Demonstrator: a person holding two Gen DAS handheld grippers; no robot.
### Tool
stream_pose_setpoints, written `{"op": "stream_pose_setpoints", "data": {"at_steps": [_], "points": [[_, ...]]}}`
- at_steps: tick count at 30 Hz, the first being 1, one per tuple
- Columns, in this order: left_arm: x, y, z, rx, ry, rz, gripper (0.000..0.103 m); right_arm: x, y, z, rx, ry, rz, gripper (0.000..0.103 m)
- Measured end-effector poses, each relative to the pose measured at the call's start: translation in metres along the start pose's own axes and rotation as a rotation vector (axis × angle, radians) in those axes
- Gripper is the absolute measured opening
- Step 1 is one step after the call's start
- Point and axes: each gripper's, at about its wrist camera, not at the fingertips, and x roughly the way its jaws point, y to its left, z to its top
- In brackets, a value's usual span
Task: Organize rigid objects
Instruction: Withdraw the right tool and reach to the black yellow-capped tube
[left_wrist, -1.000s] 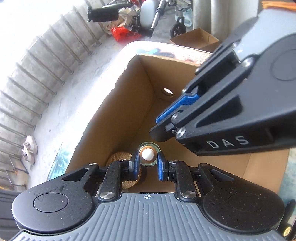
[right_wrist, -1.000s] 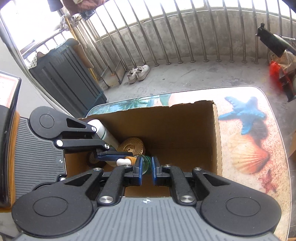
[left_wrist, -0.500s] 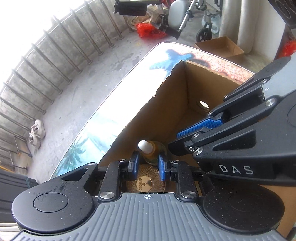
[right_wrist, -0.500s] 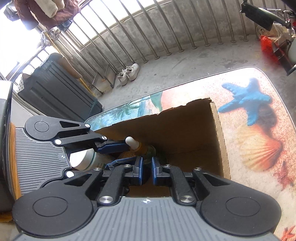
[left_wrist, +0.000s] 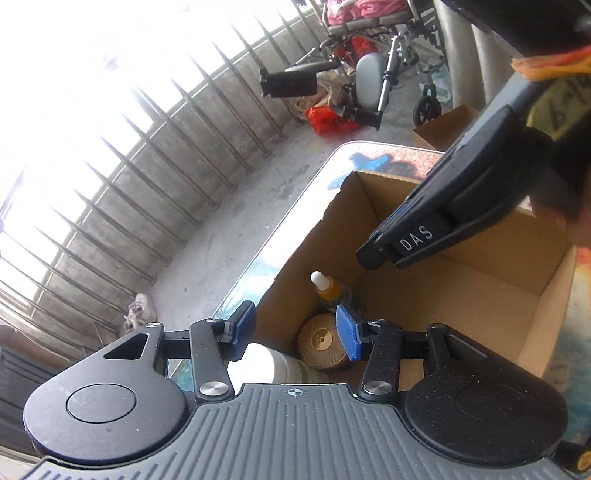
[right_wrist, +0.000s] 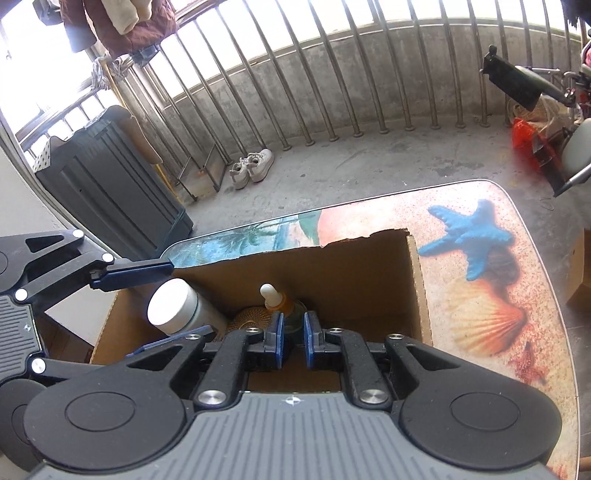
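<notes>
Above the open brown cardboard box (right_wrist: 419, 291) on the seashell-printed table (right_wrist: 480, 317), the left gripper (left_wrist: 293, 332) is spreading its jaws with nothing between them — the right gripper (right_wrist: 291, 341) pressed together, empty — while the amber dropper bottle (left_wrist: 327, 290) stands inside beside a round woven gold-capped jar (left_wrist: 321, 341) and a white-lidded cylinder (right_wrist: 173, 306).

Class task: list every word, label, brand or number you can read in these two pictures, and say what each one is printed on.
"DAS": white letters on the right gripper, seen from the left wrist.
Yellow tag above it: dark marks, too blurred to read.
Gold woven lid in the cardboard box: no legible print.
</notes>
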Motion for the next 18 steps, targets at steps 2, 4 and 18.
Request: {"op": "stream_pose_setpoints", "data": {"at_steps": [2, 4, 18], "points": [[-0.017, -0.01, -0.007, 0.005, -0.025, 0.007, 0.049, -0.013, 0.005, -0.005, -0.011, -0.013, 0.004, 0.014], [-0.033, -0.017, -0.014, -0.011, -0.075, 0.02, 0.05, -0.031, 0.012, -0.013, -0.045, -0.035, 0.0, 0.014], [-0.091, -0.047, -0.067, -0.228, -0.22, -0.101, 0.052, -0.127, 0.048, -0.099, -0.224, -0.113, 0.005, 0.015]]}}
